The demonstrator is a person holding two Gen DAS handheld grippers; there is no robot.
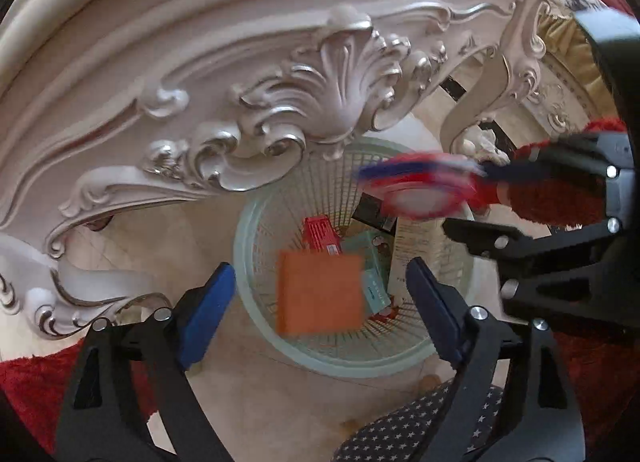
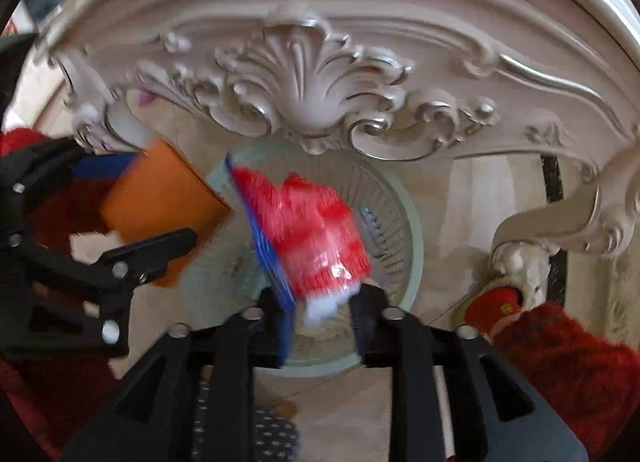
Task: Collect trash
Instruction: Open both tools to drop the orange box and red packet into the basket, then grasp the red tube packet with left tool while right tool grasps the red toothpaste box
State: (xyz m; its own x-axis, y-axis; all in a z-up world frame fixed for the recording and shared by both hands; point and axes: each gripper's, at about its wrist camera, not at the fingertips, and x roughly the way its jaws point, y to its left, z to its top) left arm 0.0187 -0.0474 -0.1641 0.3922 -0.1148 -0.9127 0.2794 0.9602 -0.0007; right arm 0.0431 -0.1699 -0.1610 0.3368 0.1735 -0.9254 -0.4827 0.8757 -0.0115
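A pale green mesh trash basket (image 1: 256, 326) stands on the floor under an ornate white table. My left gripper (image 1: 320, 302) is open above it; a blurred orange box (image 1: 320, 292) is between its blue fingers, apart from both, over the basket. Boxes and paper lie inside the basket. My right gripper (image 2: 322, 322) is open over the basket (image 2: 414, 246); a blurred red, white and blue wrapper (image 2: 316, 238) hangs between its fingers, apparently loose. The wrapper (image 1: 420, 185) and right gripper also show in the left wrist view, and the orange box (image 2: 160, 201) in the right wrist view.
The carved table apron (image 1: 320, 81) hangs just above the basket, with a curved table leg (image 2: 540, 229) to the right. A red fluffy rug (image 1: 28, 390) lies at the left. Star-patterned fabric (image 1: 400, 430) lies near the bottom. The floor is pale tile.
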